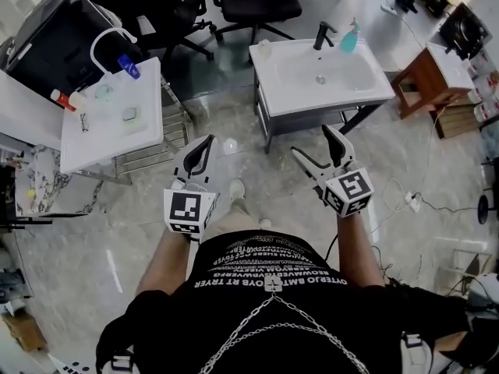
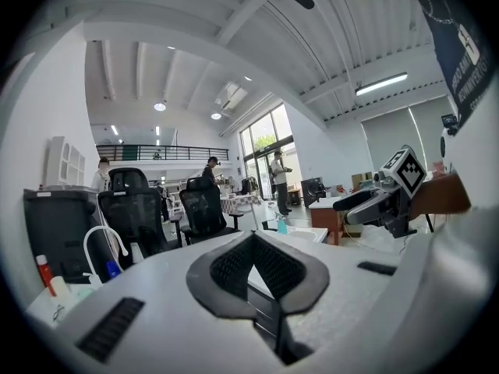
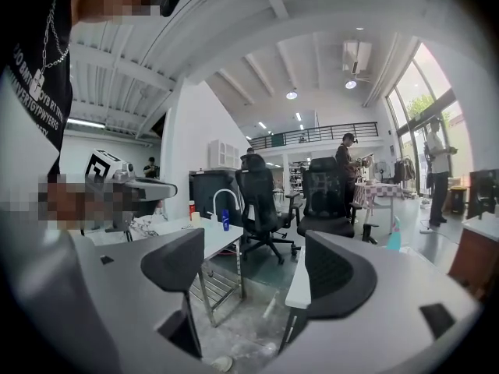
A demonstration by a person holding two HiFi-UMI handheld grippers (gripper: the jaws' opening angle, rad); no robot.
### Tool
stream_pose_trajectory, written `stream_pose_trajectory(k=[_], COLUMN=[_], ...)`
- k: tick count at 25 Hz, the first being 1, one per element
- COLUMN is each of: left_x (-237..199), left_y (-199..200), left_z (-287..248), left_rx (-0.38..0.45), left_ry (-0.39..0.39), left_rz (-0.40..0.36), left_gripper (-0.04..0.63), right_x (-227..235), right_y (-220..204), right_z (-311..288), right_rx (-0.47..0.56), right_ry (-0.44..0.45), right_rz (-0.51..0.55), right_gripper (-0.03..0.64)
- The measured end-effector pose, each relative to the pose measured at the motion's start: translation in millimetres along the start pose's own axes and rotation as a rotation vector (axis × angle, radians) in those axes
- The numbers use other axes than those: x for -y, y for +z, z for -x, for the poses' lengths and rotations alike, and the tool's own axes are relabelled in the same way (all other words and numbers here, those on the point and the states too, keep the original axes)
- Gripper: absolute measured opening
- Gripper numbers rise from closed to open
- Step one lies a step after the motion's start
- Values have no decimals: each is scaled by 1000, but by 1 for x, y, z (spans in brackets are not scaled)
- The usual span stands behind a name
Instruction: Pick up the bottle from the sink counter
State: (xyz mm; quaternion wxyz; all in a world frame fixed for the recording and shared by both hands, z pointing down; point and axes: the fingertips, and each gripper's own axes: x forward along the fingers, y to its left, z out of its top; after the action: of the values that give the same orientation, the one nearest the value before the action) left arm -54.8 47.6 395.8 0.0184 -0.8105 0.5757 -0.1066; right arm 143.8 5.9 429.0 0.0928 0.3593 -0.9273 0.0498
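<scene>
Left tool (image 1: 207,143) was closed, right tool (image 1: 313,141) gaped empty; bottle (image 1: 349,37) stood upper right on the worktop (image 1: 279,75).

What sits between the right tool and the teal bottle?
Head view: only floor and the sink basin lie between right tool and bottle.

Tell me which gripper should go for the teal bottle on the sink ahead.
Probably right. The right gripper has its jaws apart and empty, and the teal bottle stands at the back right of the sink counter, on that side. The left gripper has its jaws together and is farther left.
</scene>
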Motion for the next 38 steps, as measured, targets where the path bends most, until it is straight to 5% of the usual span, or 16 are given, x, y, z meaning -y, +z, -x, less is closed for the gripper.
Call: stream_pose_trajectory(k=[10, 38], left_x=[-2, -94], left_y=[23, 15], left_z=[-49, -186], left_rx=[48, 28], left_ry=[-60, -168], left_rz=[-30, -46], left_gripper=[5, 5], right_x=[28, 84], right_y=[3, 21], right_z=[-14, -155], right_rx=[-1, -43], right_ry=[-45, -68], right_rz=[-25, -60], right_gripper=[374, 374])
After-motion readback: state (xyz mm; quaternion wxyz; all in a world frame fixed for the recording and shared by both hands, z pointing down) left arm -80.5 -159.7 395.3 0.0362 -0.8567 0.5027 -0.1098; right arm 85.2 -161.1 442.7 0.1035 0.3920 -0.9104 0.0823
